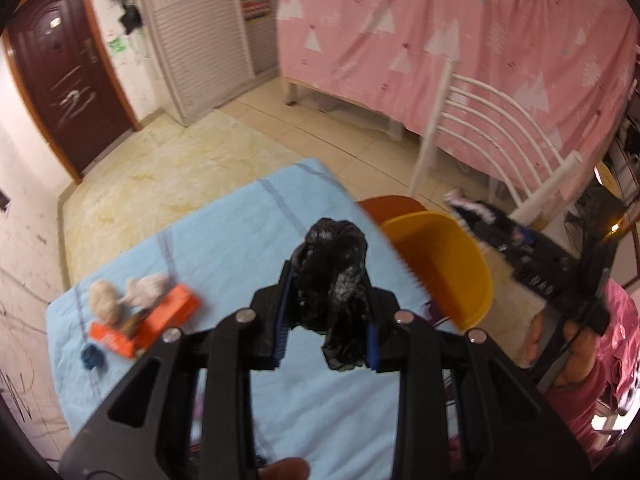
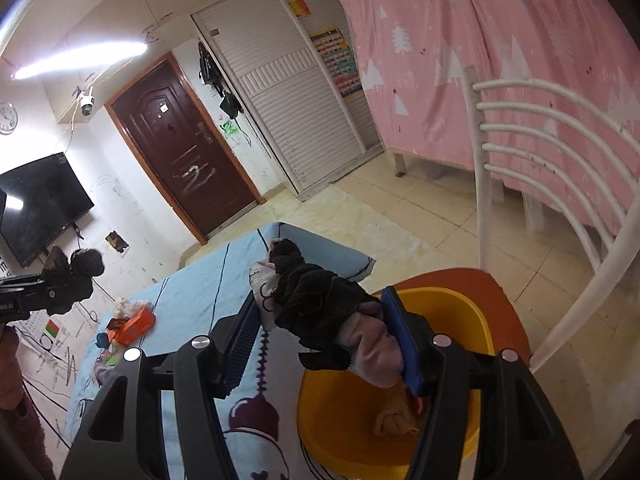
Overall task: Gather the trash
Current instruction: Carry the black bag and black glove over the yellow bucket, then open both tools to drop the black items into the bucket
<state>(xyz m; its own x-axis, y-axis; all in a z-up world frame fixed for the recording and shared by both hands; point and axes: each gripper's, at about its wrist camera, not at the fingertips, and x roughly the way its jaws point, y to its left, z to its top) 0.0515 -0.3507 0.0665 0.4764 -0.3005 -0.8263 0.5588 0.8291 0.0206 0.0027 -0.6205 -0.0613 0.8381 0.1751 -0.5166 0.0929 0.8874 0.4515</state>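
My left gripper (image 1: 328, 308) is shut on a crumpled black plastic bag (image 1: 334, 276) and holds it above the blue-covered table (image 1: 224, 232). It also shows at the far left of the right wrist view (image 2: 76, 276). My right gripper (image 2: 324, 328) is shut on a bundle of black knit and pink-white cloth (image 2: 320, 304), held over the edge of a yellow basin (image 2: 472, 312). The basin (image 1: 444, 264) sits on an orange chair seat (image 2: 472, 280) and holds a tan crumpled piece (image 2: 394, 418). An orange box (image 1: 160, 320), crumpled tissues (image 1: 106, 300) and a small blue scrap (image 1: 93, 356) lie on the table's left side.
A white metal chair back (image 2: 532, 156) rises right of the basin. A pink curtain (image 1: 440, 32) hangs behind. A brown door (image 2: 180, 144), a slatted wardrobe (image 2: 288, 108) and a wall TV (image 2: 40, 204) stand beyond the tiled floor. The person's pink sleeve (image 1: 616, 320) is at right.
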